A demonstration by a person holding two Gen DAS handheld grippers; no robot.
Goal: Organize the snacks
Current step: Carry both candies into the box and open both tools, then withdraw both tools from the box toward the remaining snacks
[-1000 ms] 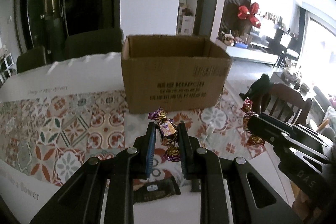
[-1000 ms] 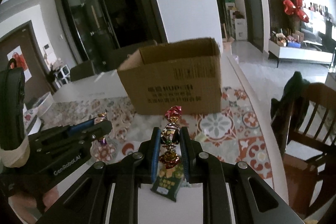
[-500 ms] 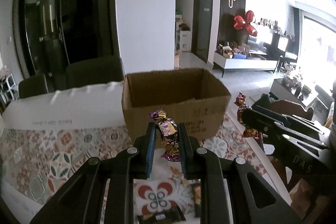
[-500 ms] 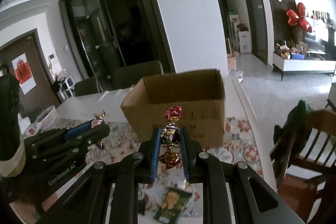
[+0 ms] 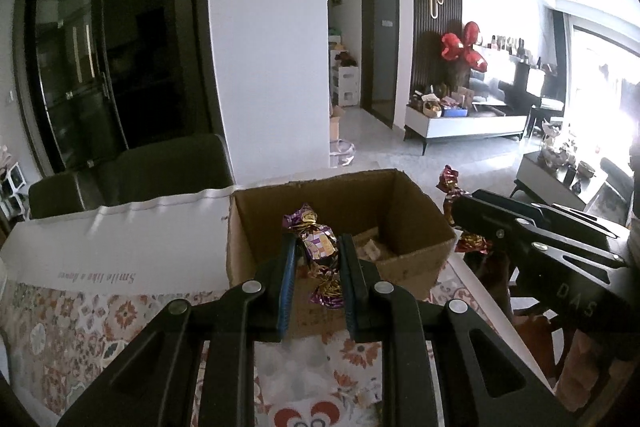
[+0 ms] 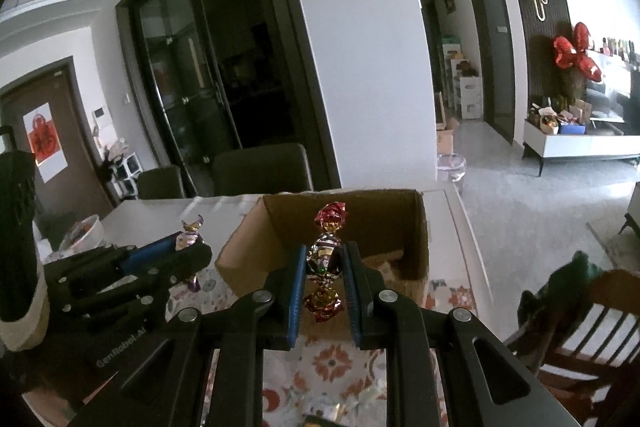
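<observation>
My left gripper [image 5: 318,259] is pinching the purple-wrapped candy [image 5: 316,247]; the right gripper [image 6: 324,263] is pinching the red-wrapped candy [image 6: 326,259]. I see both above the near rim of the open cardboard box [image 5: 416,203], which sits by the patterned tabletop's [image 5: 60,327] far edge.

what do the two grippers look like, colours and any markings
Both are matte black plastic frames with silver round bolts and triangular cut-outs. The left gripper and right gripper have blue-lined fingers. White lettering reads "GenRobot.AI" on the left, "DAS" on the right.
</observation>
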